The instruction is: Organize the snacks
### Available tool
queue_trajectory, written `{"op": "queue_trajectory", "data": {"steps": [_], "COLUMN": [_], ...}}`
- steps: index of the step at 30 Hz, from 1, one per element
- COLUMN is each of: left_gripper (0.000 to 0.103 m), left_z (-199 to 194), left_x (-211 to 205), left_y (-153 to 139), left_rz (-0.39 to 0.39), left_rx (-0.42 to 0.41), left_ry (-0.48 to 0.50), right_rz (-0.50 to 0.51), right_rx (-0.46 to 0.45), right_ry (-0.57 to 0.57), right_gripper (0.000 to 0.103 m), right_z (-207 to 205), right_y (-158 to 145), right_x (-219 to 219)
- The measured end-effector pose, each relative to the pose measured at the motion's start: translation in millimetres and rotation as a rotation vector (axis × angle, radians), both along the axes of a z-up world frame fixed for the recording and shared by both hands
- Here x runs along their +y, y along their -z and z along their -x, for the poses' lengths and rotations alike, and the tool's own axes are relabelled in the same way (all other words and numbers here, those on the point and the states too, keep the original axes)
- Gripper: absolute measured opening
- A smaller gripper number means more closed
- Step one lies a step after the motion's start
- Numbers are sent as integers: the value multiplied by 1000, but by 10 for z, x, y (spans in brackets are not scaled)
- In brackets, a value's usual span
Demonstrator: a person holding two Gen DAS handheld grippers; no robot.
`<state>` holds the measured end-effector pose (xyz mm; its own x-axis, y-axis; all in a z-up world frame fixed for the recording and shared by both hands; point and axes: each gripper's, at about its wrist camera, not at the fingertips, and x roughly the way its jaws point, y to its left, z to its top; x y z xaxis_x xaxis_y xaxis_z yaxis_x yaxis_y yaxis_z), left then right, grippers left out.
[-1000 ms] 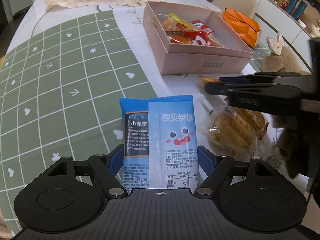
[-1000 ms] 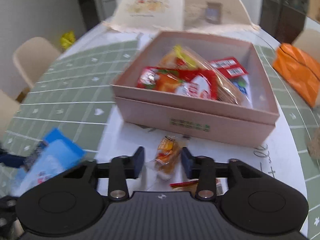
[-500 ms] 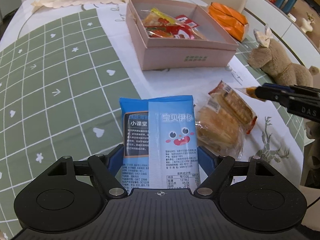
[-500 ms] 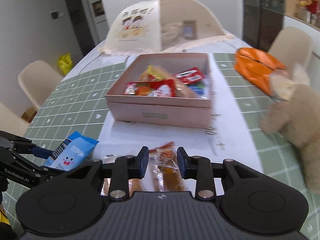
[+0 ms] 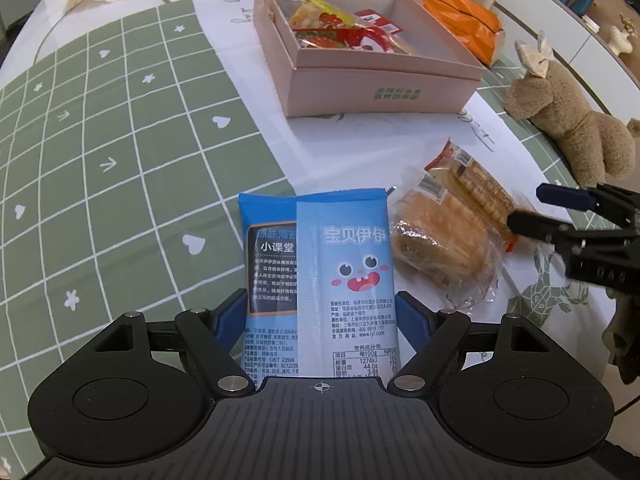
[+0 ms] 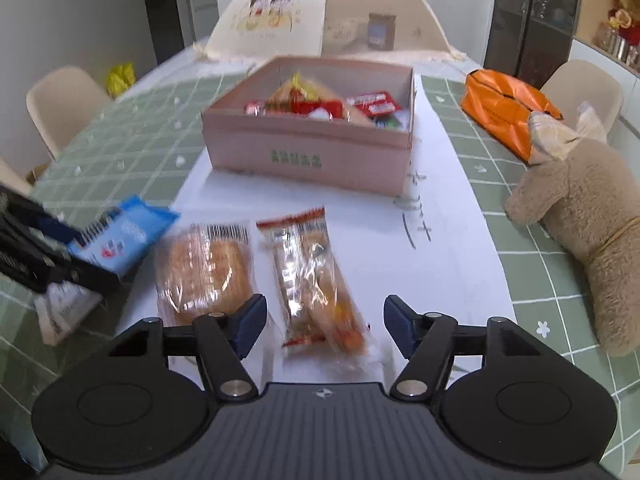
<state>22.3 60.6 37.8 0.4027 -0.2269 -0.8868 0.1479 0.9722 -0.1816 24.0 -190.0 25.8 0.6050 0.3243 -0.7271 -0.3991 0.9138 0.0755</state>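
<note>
Two snack packs lie loose on the tabletop [image 6: 448,216] in front of the pink box [image 6: 312,156], and a third, the blue seaweed packet [image 5: 320,272], is pinched between the fingers of the left gripper [image 5: 320,320], held in the air to the near left of the box. The step in hand appears to be loading: the box already holds several red and yellow packets.

Just right of the blue packet, nearer than the box, lies the round bread pack [image 6: 204,268]; right of it, touching or nearly so, the long wafer pack [image 6: 316,280].

The right gripper [image 6: 324,328] points down over the near end of the wafer pack, its fingers opening and well apart, pressing on nothing. The wafer pack sits between them on the tabletop, not gripped.

Next, the left hand likely needs to carry the blue packet forward over the box's near wall and release it inside.
</note>
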Motion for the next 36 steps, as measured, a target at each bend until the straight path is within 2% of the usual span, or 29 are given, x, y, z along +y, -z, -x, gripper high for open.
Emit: {"op": "queue_trajectory", "data": {"steps": [7, 11, 14, 20, 25, 27, 29, 31, 36], "left_gripper": [83, 83, 83, 83, 83, 83, 83, 83, 83], "left_z": [51, 67, 63, 61, 65, 62, 65, 73, 87], "left_x": [22, 37, 12, -55, -29, -8, -11, -20, -35], "left_y": [-26, -32, -24, -5, -13, -11, -9, -16, -17], "left_rz": [-1, -1, 1, 2, -2, -4, -10, -14, -25], "left_rx": [0, 4, 8, 14, 11, 12, 11, 8, 5], "left_ry": [7, 0, 10, 36, 29, 21, 18, 21, 23], "right_rz": [-18, -29, 10, 42, -112, -60, 39, 93, 47], "right_rx": [103, 115, 103, 137, 143, 99, 48, 49, 88], "right_ry": [-16, -32, -41, -32, -119, -134, -137, -171, -239], "right_gripper": [62, 65, 69, 69, 68, 68, 68, 68, 69], "right_z": [-57, 144, 306, 367, 395, 429, 443, 443, 427], "right_y": [97, 62, 53, 173, 32, -15, -1, 47, 82], "right_x": [-95, -281, -353, -313, -182, -114, -38, 42, 235]}}
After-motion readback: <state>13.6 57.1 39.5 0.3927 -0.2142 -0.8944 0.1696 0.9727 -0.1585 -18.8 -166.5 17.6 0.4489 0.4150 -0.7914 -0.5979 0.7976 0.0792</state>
